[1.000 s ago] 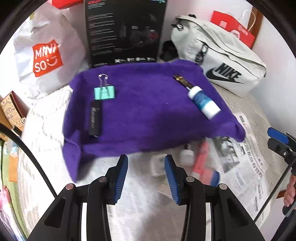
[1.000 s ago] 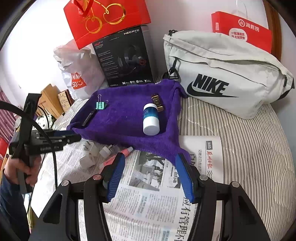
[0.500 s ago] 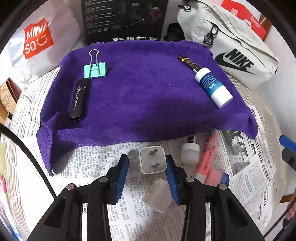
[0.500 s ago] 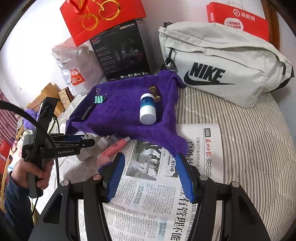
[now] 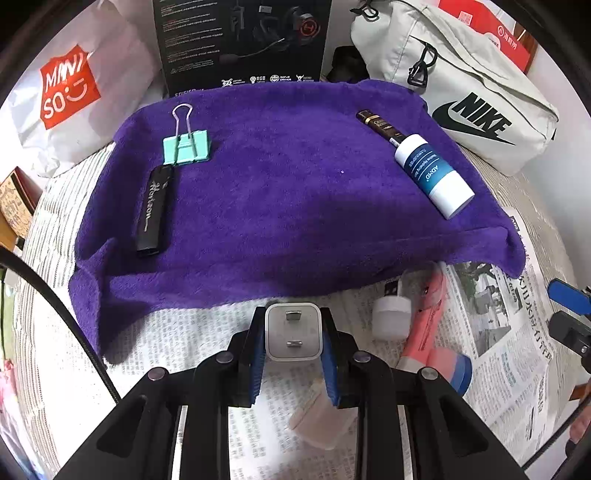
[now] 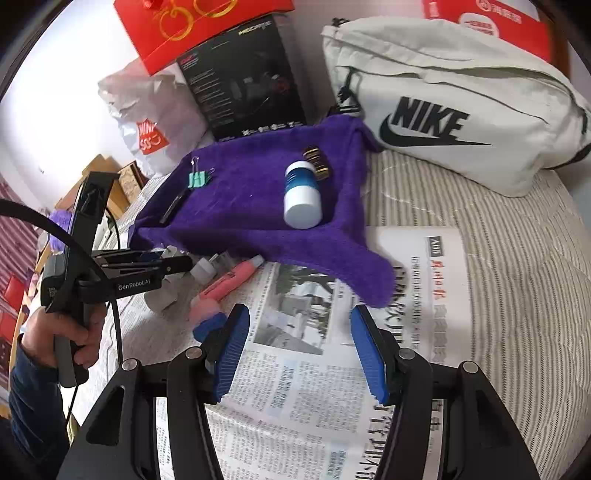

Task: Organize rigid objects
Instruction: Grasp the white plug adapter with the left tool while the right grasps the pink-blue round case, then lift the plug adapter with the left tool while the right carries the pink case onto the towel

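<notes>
My left gripper (image 5: 292, 320) is closing on a white charger plug (image 5: 293, 334) that lies on the newspaper (image 5: 509, 332), and its blue pads press both of the plug's sides. A purple towel (image 5: 295, 203) beyond it carries a mint binder clip (image 5: 186, 147), a black stick (image 5: 153, 210), a brown tube (image 5: 380, 125) and a blue-and-white bottle (image 5: 434, 175). To the right of the plug lie a small white cap (image 5: 391, 317), a pink marker (image 5: 424, 332) and a blurred white adapter (image 5: 321, 417). My right gripper (image 6: 301, 321) hangs open over the newspaper (image 6: 303, 387) with nothing between its fingers.
A pale Nike bag (image 5: 472, 92), a black headset box (image 5: 243, 40) and a white Miniso bag (image 5: 70, 92) line the back. A red gift bag (image 6: 199, 26) stands behind the box. Striped bedding (image 6: 517, 295) spreads to the right of the newspaper.
My left gripper came down toward the newspaper and closed on the white plug, which stood loose between its fingers before. My right gripper sank a little and stayed open.
</notes>
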A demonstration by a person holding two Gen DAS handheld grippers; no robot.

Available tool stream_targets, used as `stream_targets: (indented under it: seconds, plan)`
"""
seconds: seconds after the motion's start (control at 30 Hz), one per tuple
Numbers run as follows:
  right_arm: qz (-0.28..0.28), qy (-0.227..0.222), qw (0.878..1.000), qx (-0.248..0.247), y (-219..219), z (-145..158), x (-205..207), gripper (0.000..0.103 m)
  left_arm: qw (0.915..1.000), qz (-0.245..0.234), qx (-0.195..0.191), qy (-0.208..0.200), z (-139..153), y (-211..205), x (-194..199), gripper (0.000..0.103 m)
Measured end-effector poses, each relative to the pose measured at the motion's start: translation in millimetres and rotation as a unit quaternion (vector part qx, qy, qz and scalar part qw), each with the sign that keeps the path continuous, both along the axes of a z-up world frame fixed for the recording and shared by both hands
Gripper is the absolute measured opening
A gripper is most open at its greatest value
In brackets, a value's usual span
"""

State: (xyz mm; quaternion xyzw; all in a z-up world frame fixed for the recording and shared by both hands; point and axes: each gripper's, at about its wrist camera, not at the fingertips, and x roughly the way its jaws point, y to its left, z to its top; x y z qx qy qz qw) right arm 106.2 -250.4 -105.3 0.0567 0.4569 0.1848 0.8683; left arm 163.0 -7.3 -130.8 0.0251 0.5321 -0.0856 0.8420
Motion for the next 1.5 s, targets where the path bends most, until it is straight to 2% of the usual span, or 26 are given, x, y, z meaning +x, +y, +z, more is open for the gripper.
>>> stream_targets:
  seconds: [0.23,0.43,0.67,0.87,0.93,1.0,1.07,1.13,1.27,1.43,1.5]
  plan:
    - [0.024,0.007,1.0,-0.004,27.0,-5.8,4.6,0.057,0.9996,0.027,0.01,0.001,-0.3,36.6,-5.9,0.025]
    - [0.079,0.007,0.997,-0.013,61.3,-12.6,-0.4,0.057,0.9994,0.035,0.002,-0.002,-2.2,60.4,-19.3,0.025]
    - [0.126,0.02,0.991,-0.04,92.5,-33.6,-3.9,0.057,0.9994,0.035,-0.002,-0.003,-1.7,66.5,-34.5,0.025]
    - [0.135,-0.022,0.986,-0.095,104.0,-45.1,-3.4,0.057,0.9993,0.034,-0.014,-0.003,0.7,72.0,-45.0,0.025]
    - [0.14,-0.031,0.985,-0.1,106.3,-46.3,-2.8,0.054,0.9993,0.033,-0.017,-0.004,0.4,72.3,-45.5,0.025]
    - [0.144,-0.034,0.984,-0.101,108.7,-46.1,-0.2,0.037,0.9992,0.034,-0.019,-0.001,0.7,73.6,-43.6,0.026]
    - [0.16,-0.019,0.981,-0.108,109.1,-42.5,2.9,0.037,0.9993,0.033,-0.018,0.003,1.5,73.1,-41.2,0.025]
    - [0.15,-0.017,0.983,-0.102,102.4,-35.8,5.6,0.037,0.9996,0.024,-0.015,0.0,1.2,71.9,-41.1,0.026]
    - [0.093,-0.016,0.993,-0.078,72.7,-24.9,8.7,0.037,0.9993,0.026,-0.028,-0.003,1.4,76.0,-42.6,0.026]
    - [0.019,-0.009,0.993,-0.113,42.7,-31.6,14.2,0.037,0.9997,0.019,-0.015,-0.006,1.6,74.8,-52.4,0.026]
    - [0.009,-0.003,0.992,-0.124,38.0,-39.1,17.0,0.037,0.9996,0.021,-0.015,-0.009,1.8,74.9,-55.8,0.026]
